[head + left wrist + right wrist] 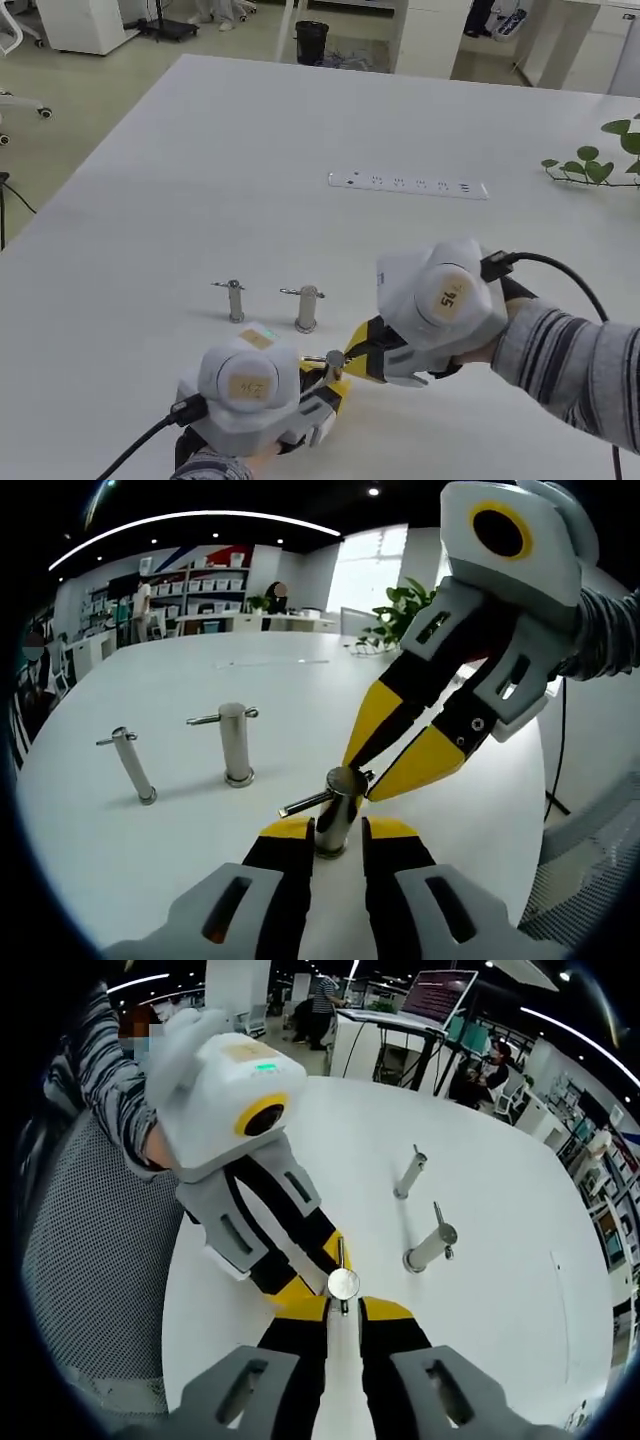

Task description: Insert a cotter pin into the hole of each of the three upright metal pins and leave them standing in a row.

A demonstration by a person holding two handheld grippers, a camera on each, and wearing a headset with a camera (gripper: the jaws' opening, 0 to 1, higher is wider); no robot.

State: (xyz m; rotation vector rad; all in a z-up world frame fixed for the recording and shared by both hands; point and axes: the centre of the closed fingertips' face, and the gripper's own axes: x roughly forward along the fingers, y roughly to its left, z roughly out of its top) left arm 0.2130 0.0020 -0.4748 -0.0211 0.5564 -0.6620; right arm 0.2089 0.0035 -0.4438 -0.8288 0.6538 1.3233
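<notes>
Two metal pins stand upright side by side on the white table, each with a cotter pin through its top. A third metal pin stands nearer to me, with my left gripper shut on its lower shaft. A cotter pin pokes out sideways just under its head. My right gripper meets the pin's head from the other side, its yellow tips shut on the cotter pin's end. In the head view both grippers converge on this pin.
A white power strip lies farther back on the table, and a green plant reaches in at the right edge. A black bin stands on the floor beyond the table. Bare tabletop lies left of the standing pins.
</notes>
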